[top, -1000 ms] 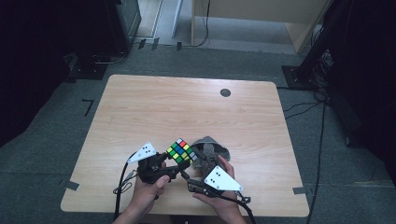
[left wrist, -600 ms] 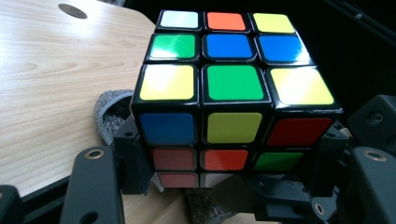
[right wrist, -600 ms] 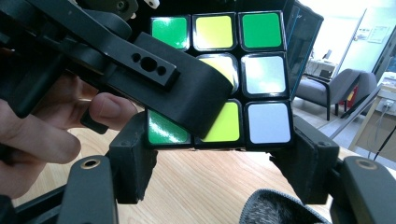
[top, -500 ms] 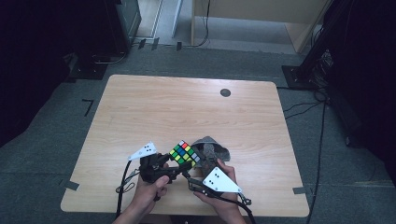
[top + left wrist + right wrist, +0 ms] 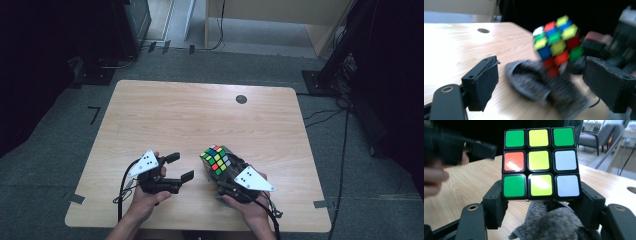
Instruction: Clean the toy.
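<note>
A lab or office workroom: a lone wooden table [image 5: 165, 115] on grey carpet [image 5: 350, 210], floor cables [image 5: 345, 150], taped marks [image 5: 94, 114], office chair [image 5: 599, 137].

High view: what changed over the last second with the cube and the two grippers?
The left gripper let go of the puzzle cube and drew back to the left, and its jaws now stand open with a gap to the cube. The right gripper kept its hold on the cube, jaws clamped on its lower sides. The grey fabric piece stays under the cube, and the table is otherwise as before.
</note>
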A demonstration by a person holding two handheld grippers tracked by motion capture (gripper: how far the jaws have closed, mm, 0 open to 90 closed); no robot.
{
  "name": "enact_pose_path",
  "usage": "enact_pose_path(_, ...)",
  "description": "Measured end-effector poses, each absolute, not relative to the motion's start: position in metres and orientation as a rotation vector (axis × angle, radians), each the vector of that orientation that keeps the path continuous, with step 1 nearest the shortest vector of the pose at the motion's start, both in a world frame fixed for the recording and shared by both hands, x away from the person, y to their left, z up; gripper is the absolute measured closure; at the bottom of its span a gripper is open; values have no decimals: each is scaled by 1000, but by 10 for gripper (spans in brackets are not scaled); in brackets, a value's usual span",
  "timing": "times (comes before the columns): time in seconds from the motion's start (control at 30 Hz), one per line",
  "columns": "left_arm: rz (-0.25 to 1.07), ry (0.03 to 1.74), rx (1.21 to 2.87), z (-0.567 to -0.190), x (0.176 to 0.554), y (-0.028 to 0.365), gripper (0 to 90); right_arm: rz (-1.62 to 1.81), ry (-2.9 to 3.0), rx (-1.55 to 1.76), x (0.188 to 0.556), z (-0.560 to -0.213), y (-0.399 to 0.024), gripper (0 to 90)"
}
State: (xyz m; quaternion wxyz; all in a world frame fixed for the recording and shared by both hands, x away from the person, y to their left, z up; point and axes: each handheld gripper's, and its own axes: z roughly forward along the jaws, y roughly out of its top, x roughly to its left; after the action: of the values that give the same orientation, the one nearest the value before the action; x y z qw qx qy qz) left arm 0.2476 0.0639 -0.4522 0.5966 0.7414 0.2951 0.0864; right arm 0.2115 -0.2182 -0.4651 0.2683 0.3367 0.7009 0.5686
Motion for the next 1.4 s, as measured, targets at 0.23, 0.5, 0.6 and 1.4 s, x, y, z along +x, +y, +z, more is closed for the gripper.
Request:
enact_pose_path(0.23,424,592,1852,-461,238,46,138,1535,1943,979,210,-452,-222,342)
enact_pose_path(0.5,576,494,1897,-463,226,34,146,1608,1982,1031,203,-442,-209,342)
enact_pose_path(0.6,665,443,1918,-464,221,31,146,1614,2014,1030,200,-440,-204,342)
enact_pose_path(1.4,725,426,1867,-469,219,36,340,1743,2121,1184,209,-445,-206,231)
